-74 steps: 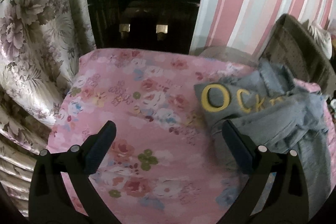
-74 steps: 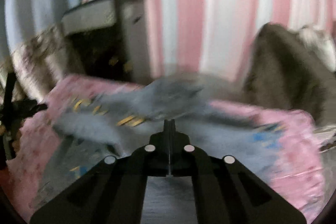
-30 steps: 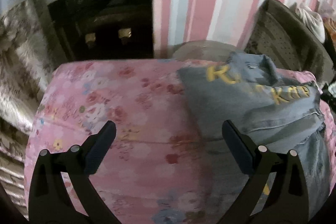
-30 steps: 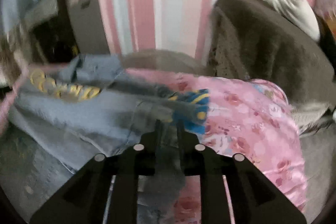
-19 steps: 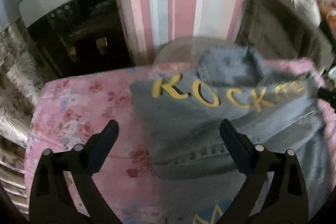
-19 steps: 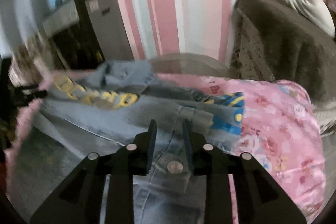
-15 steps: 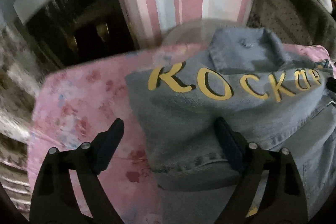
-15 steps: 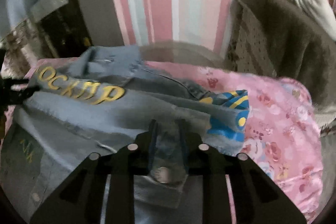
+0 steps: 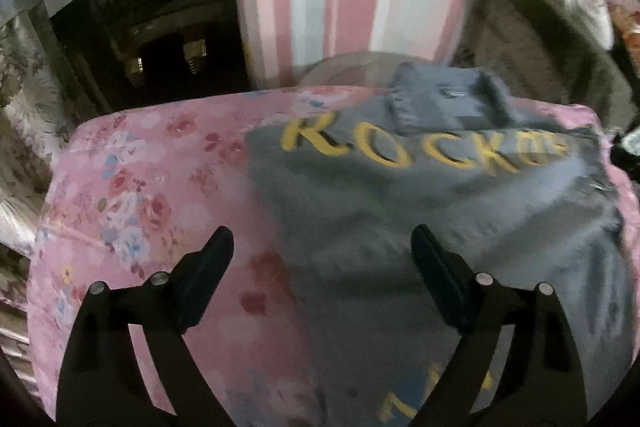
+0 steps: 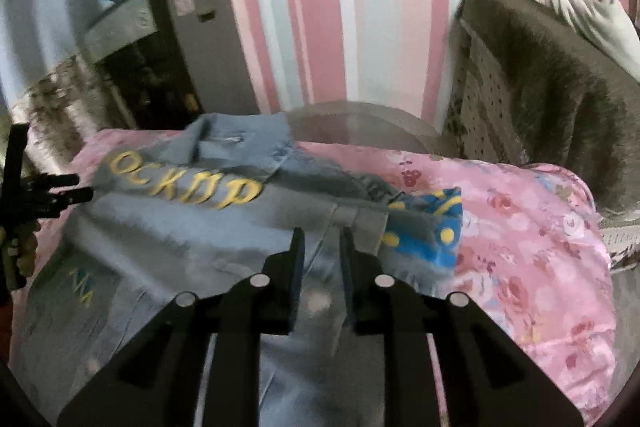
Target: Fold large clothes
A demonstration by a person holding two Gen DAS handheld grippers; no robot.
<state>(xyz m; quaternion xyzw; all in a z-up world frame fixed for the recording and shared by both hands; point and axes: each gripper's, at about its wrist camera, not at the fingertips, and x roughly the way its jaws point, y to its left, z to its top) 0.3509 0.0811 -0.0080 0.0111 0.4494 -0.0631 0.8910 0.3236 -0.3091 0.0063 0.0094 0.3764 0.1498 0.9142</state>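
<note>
The pink flowery bed cover point(image 9: 132, 187) gives a flat place for folding. The blue jean jacket point(image 9: 420, 211) lies spread on it, back up, collar at the far edge, ready to fold. Over the jacket's near left side, the left gripper point(image 9: 322, 255) hangs wide apart and empty. The right gripper point(image 10: 322, 247) pinches a jacket flap, jaws opening a little

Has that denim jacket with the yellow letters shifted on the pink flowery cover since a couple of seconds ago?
Yes. The denim jacket has spread leftward across the pink cover, toward the dark dispenser side, and its yellow lettering now lies flatter.
</note>
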